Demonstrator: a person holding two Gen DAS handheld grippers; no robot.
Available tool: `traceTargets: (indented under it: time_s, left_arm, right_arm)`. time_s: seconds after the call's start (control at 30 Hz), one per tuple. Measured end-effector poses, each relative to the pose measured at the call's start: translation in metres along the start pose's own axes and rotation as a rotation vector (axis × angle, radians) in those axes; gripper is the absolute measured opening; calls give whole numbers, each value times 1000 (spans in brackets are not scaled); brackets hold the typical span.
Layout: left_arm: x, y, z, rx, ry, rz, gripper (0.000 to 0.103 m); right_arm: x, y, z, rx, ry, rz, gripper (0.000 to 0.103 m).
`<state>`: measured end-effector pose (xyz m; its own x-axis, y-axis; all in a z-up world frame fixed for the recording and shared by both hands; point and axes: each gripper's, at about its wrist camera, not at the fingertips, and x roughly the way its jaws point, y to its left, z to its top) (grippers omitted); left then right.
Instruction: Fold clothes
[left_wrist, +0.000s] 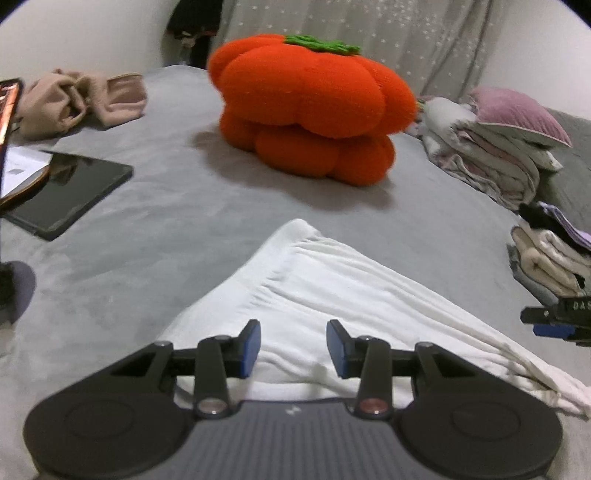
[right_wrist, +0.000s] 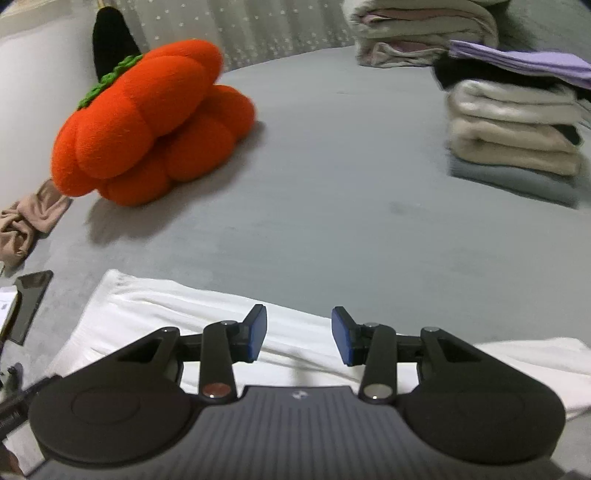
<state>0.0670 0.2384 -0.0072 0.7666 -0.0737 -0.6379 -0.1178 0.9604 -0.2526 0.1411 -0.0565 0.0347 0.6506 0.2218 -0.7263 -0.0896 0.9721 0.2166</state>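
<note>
Your left claw hangs with its blue pads apart and nothing pinched between them, just above the near part of the white garment. Your right claw is likewise open and empty, over the same white garment near its far edge.

That garment is the piece in hand. It lies flat on the grey bed at the near edge, below and ahead of both claws. From the left view its gathered, ribbed folds run away from you toward a rounded far corner, with a bunched tail trailing to the right; from the right view its long side runs across the frame. Both claws are about equally near it, so I judge either could take a hem; the left sits closer to the far corner.

Beyond it, mid-bed, sits an orange pumpkin cushion, well apart from the garment. A stack of folded clothes stands at the right edge of the bed, likely where the finished piece goes. A crumpled beige garment lies at the far left, with a dark tablet nearer along that edge. A pale starred curtain closes the room behind.
</note>
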Motion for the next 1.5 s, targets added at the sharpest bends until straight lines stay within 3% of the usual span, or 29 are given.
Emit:
traceTargets:
  time_s: [0.43, 0.67, 0.87, 0.93, 1.0, 1.07, 1.5]
  left_arm:
    - [25, -40, -10, 81, 18, -18, 40]
    - [41, -56, -8, 59, 25, -51, 42]
    - [54, -77, -9, 68, 24, -68, 45]
    - [59, -83, -9, 72, 21, -72, 46]
    - [64, -89, -10, 75, 18, -74, 48]
    - [69, -94, -9, 72, 15, -76, 48]
    - [84, -102, -10, 101, -8, -94, 48]
  right_arm:
    - [-2, -69, -28, -93, 42, -90, 43]
    - [8, -79, -34, -133, 25, -76, 43]
    - [11, -79, -43, -240, -12, -61, 43]
    - [12, -79, -44, -279, -21, -53, 34]
    - [13, -78, -43, -307, -30, -53, 13]
    - [14, -77, -42, -337, -44, -63, 3]
    - [46, -64, 3, -418, -156, -168, 2]
